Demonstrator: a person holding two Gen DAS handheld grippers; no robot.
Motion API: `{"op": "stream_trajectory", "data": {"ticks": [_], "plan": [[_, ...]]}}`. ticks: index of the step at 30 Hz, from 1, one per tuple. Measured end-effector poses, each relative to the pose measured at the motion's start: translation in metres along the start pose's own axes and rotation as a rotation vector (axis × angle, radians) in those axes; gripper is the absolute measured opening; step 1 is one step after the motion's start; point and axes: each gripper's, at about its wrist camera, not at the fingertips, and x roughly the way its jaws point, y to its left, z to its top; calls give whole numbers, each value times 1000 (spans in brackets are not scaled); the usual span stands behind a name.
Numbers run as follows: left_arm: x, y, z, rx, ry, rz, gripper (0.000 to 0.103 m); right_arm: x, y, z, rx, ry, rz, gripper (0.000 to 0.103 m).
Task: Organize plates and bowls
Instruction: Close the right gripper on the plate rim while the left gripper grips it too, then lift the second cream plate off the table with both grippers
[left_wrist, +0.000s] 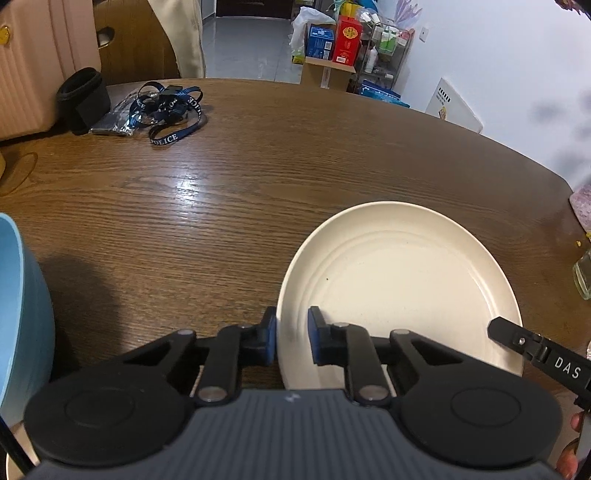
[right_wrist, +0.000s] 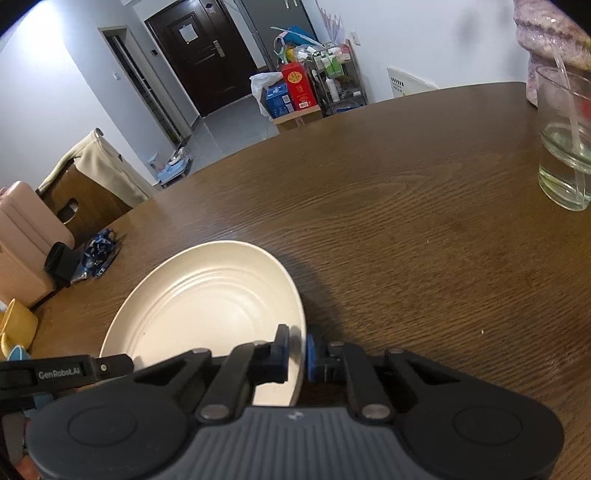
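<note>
Item: cream plate (left_wrist: 402, 284), ridged, lying on the brown wooden surface (left_wrist: 240, 192). Held at two opposite points of its rim.

Left gripper (left_wrist: 291, 338): jaws clamped on the plate's near-left rim, one blue pad outside the edge, the other inside over the well.

Right gripper (right_wrist: 296, 352): jaws clamped on the near-right rim, one pad inside, one outside. Its finger tip also shows at the plate's right edge in the left wrist view.

Blue bowl (left_wrist: 22, 314): to the left of the left jaws, near but apart from the plate; only part of its wall is visible.

Other articles: lanyards (left_wrist: 166, 110) and a black pouch (left_wrist: 84, 98) far ahead and left of the left jaws; a drinking glass (right_wrist: 565, 140) with a straw well ahead and right of the right jaws; a yellow mug (right_wrist: 16, 325) left of the right jaws.

Step in hand, as judged: two-handed grasp on the plate is made; lift not yet evident.

Next move calls for: raising both sides together and level, so the thin rim does not slip from the pads, then carrying the plate to its stacking place without striking the bowl.
</note>
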Motion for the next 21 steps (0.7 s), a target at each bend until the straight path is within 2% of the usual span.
{"op": "stream_trajectory", "data": {"ticks": [12,21], "plan": [[-42,5,-3,6,-75,-8,14,-46,12,-1,-13,-71,24,8],[-99,17,-16,18,-163,-18,15,-99,36,-11,-26,-134,55,8]]}}
